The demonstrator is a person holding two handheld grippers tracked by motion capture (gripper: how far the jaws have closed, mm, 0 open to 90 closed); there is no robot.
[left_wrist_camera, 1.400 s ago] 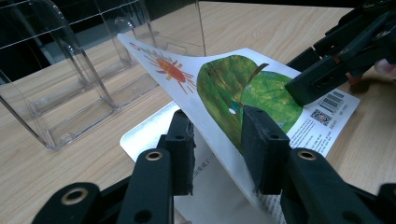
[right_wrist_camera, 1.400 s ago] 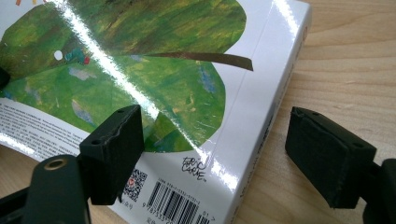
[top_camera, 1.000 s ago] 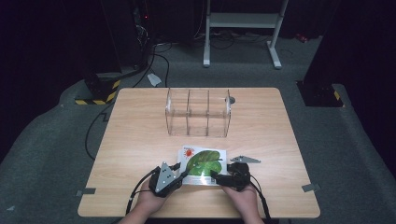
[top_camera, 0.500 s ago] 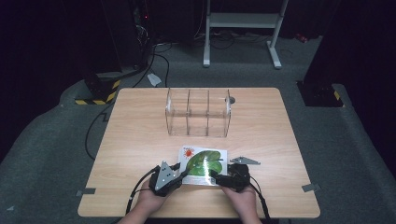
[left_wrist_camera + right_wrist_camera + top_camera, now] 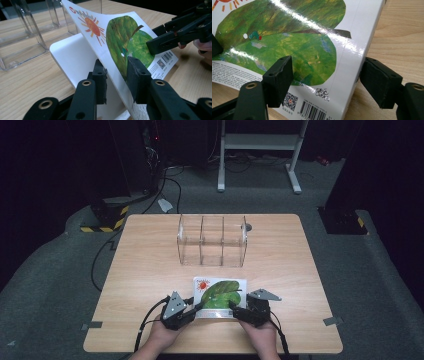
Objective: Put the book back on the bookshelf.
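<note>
**Operator:** Two grippers, one book. Confirm hand pose.

**Guide:** You hold both hands low at the near table (image 5: pixel 150 270) edge, forearms entering from below. Your left gripper (image 5: pixel 196 308) points toward the picture book (image 5: pixel 220 291), which lies near the front edge, well apart from the clear divider box (image 5: pixel 212 240).

**Operator:** Left jaw state?

**Guide:** You have the left gripper (image 5: pixel 116 72) clamped on the book's lifted cover (image 5: pixel 117 37); its jaws have just been closing, and the cover curves up off the white page (image 5: pixel 72 56) beneath.

**Operator:** Right?

**Guide:** Your right gripper (image 5: pixel 325 75) straddles the spine-side corner, jaws spread and just been narrowing. One pad rests over the cover; the other stands beside the edge, not pressing.
</note>
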